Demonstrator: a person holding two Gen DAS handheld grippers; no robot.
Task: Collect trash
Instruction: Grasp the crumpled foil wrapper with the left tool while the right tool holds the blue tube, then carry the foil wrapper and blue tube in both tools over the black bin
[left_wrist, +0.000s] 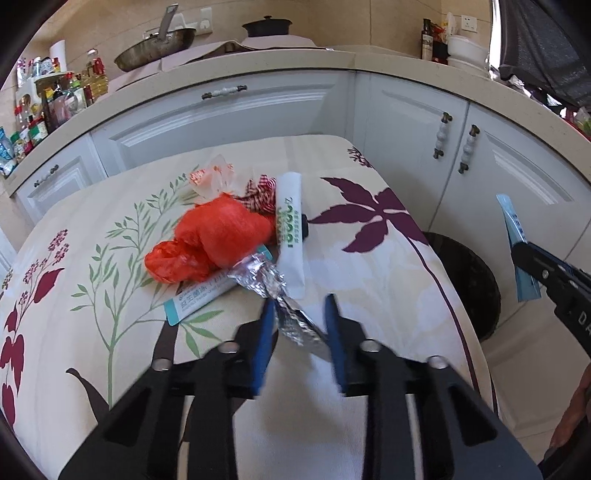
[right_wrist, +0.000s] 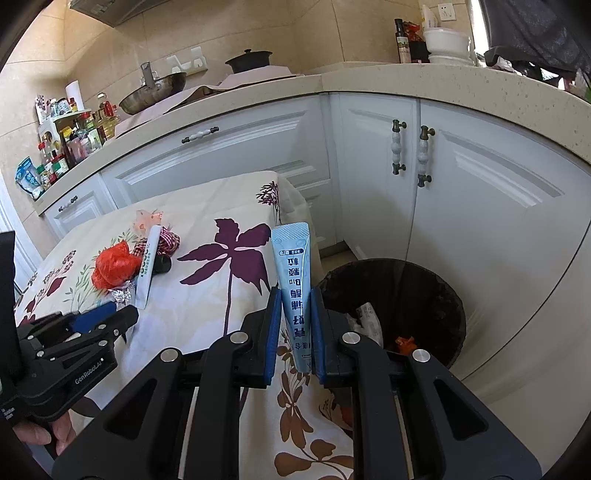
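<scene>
While the right hand-held gripper (right_wrist: 295, 295) clamps a blue sachet (right_wrist: 293, 273) beside the bin (right_wrist: 443, 295), the left hand-held gripper (left_wrist: 300, 308) straddles foil (left_wrist: 295, 325), apart.

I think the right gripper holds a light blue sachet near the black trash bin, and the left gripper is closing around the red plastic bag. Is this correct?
Not quite. The left gripper is around the crumpled silver foil wrapper, not the red plastic bag, which lies beyond it; the left wrist view shows this. The rest holds: the right gripper holds the light blue sachet near the black trash bin.
</scene>
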